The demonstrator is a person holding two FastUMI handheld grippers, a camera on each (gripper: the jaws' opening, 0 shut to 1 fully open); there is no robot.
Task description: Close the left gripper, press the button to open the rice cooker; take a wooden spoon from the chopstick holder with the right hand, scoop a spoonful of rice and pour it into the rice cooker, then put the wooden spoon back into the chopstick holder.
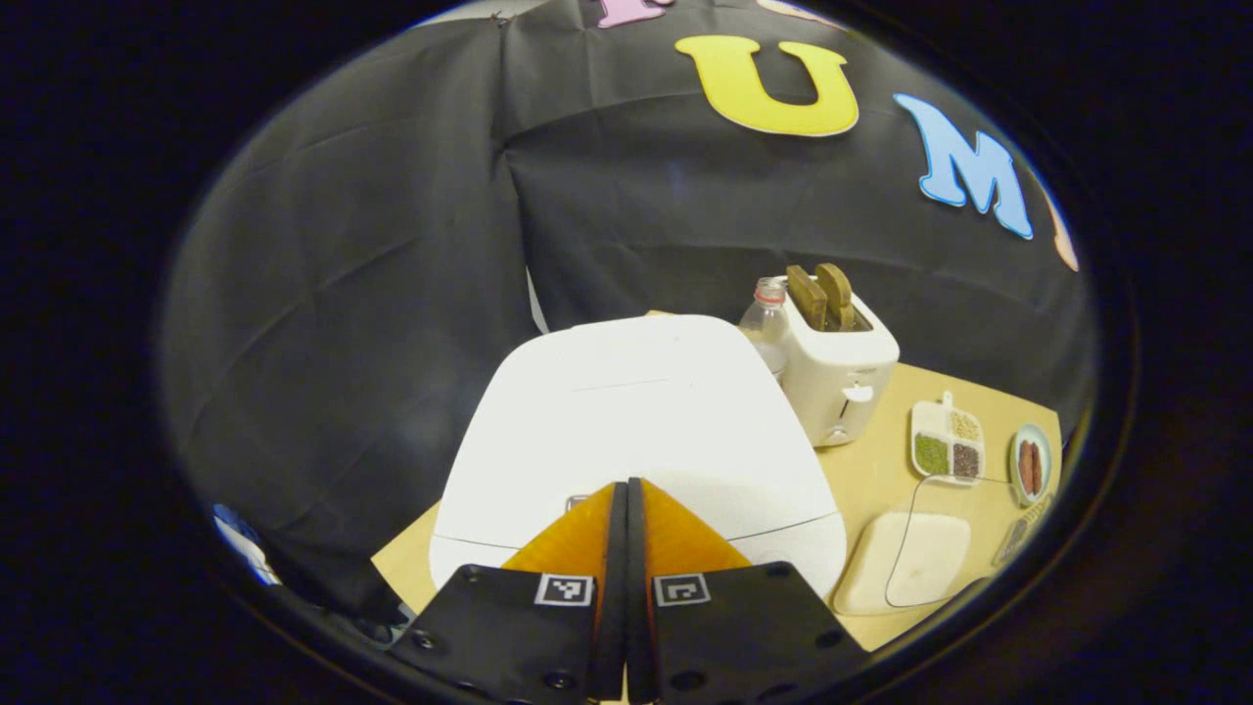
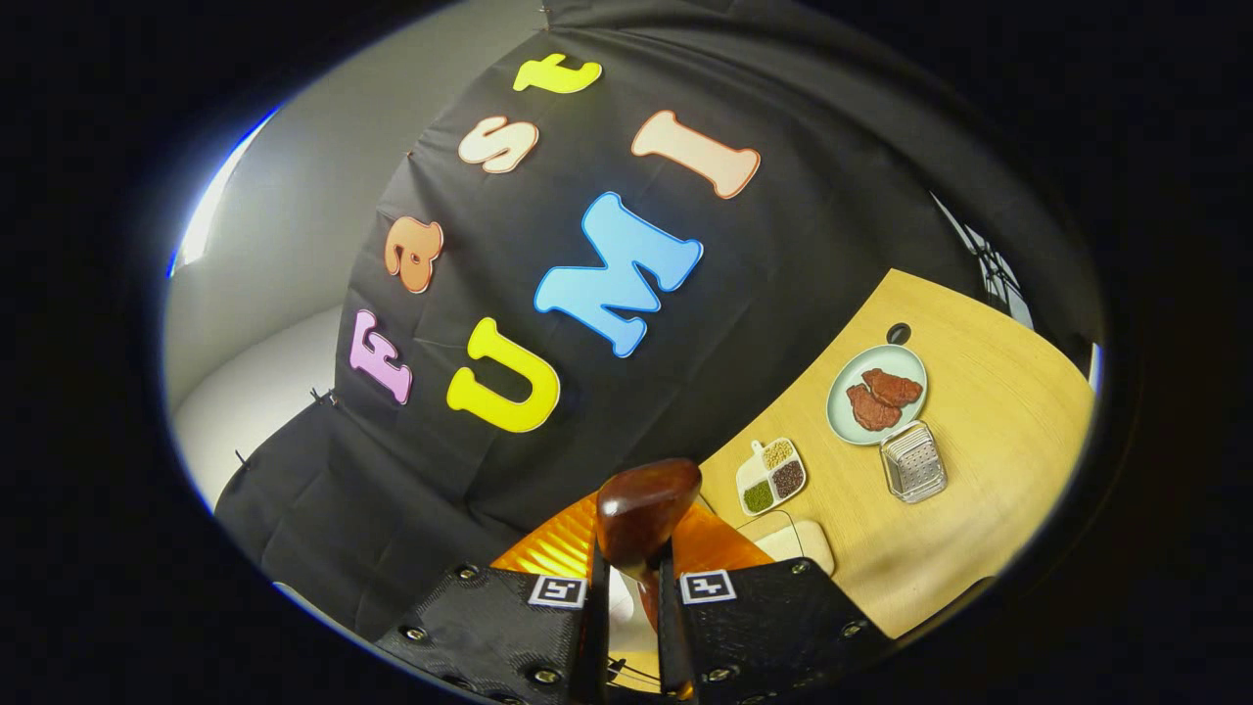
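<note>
The white rice cooker [image 1: 636, 431] sits with its lid down right in front of my left gripper [image 1: 626, 494]. That gripper is shut with nothing between its fingers, its tips over the front of the lid by a small button [image 1: 576, 501]. In the right gripper view my right gripper [image 2: 626, 568] is shut on the handle of the dark wooden spoon [image 2: 646, 509], whose bowl sticks up above the fingers, raised over the table. A divided dish with grains [image 1: 946, 443] [image 2: 771, 476] lies on the wooden table [image 2: 989, 392].
A white toaster [image 1: 844, 367] with two slices and a plastic bottle [image 1: 767, 323] stand right of the cooker. A white board [image 1: 905, 560], a plate with red meat [image 2: 877, 394] and a metal grater [image 2: 912, 460] lie on the table.
</note>
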